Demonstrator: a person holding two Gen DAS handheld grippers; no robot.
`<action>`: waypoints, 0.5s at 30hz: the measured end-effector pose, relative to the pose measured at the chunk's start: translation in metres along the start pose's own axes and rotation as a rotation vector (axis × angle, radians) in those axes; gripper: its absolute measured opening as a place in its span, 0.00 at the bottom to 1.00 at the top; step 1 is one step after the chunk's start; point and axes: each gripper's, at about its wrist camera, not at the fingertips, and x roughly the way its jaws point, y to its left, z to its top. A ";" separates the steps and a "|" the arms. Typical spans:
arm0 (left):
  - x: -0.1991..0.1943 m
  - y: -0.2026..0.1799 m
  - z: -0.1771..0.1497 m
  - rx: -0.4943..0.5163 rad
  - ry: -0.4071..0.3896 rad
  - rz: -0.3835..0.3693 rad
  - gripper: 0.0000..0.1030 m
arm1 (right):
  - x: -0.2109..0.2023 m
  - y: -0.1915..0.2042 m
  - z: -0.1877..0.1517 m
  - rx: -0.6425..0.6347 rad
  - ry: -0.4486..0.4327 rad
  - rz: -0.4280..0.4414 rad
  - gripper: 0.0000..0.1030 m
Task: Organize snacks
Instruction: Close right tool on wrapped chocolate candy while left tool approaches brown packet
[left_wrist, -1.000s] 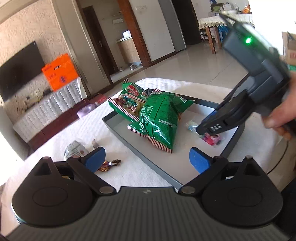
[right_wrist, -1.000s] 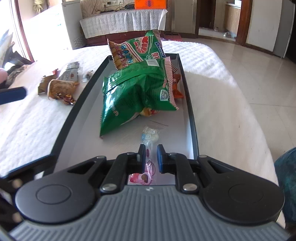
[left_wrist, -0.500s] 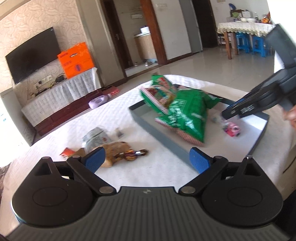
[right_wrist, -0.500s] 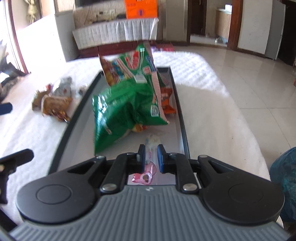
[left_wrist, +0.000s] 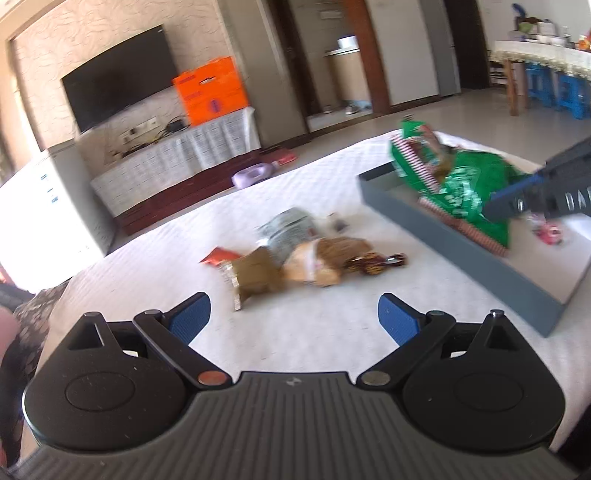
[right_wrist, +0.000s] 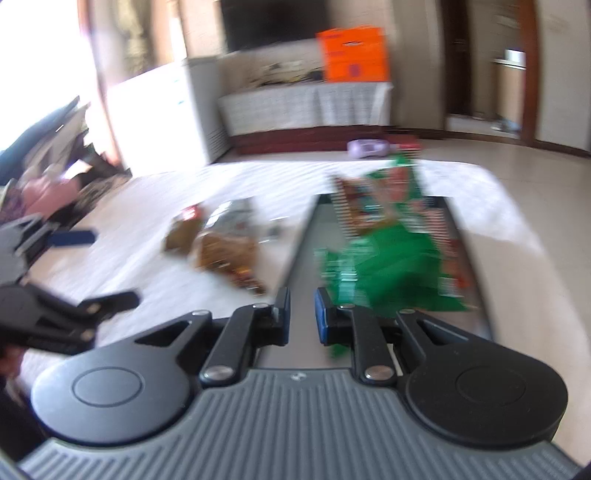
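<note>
Several loose snacks lie on the white tablecloth: a brown packet (left_wrist: 258, 275), a silver packet (left_wrist: 286, 229) and a dark wrapped candy (left_wrist: 373, 264). They show as a blurred snack pile (right_wrist: 221, 251) in the right wrist view. My left gripper (left_wrist: 294, 318) is open and empty, hovering short of them. The grey tray (left_wrist: 443, 240) to the right holds two green chip bags (left_wrist: 469, 184) and a pink candy (left_wrist: 550, 233). My right gripper (right_wrist: 301, 314) is over the tray's near end. Its jaws stand shut to a narrow slit with nothing between them.
A TV cabinet (left_wrist: 166, 166) carrying an orange box (left_wrist: 210, 94) stands beyond the table's far edge, and a purple object (left_wrist: 253, 173) lies on the floor. Blue stools (left_wrist: 554, 92) stand far right. Dark patterned fabric (left_wrist: 33, 314) lies at the table's left end.
My left gripper swung left from the tray toward the loose snack pile. The right gripper rose and drew back from the pink candy, which stays in the tray.
</note>
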 end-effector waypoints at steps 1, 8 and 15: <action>0.002 0.004 0.000 -0.011 0.007 0.006 0.96 | 0.006 0.008 0.002 -0.035 0.017 0.013 0.18; 0.009 0.015 0.002 -0.061 0.018 0.021 0.96 | 0.043 0.046 0.018 -0.226 0.062 0.009 0.42; 0.019 0.030 0.001 -0.110 0.062 0.032 0.96 | 0.099 0.057 0.024 -0.349 0.183 0.006 0.51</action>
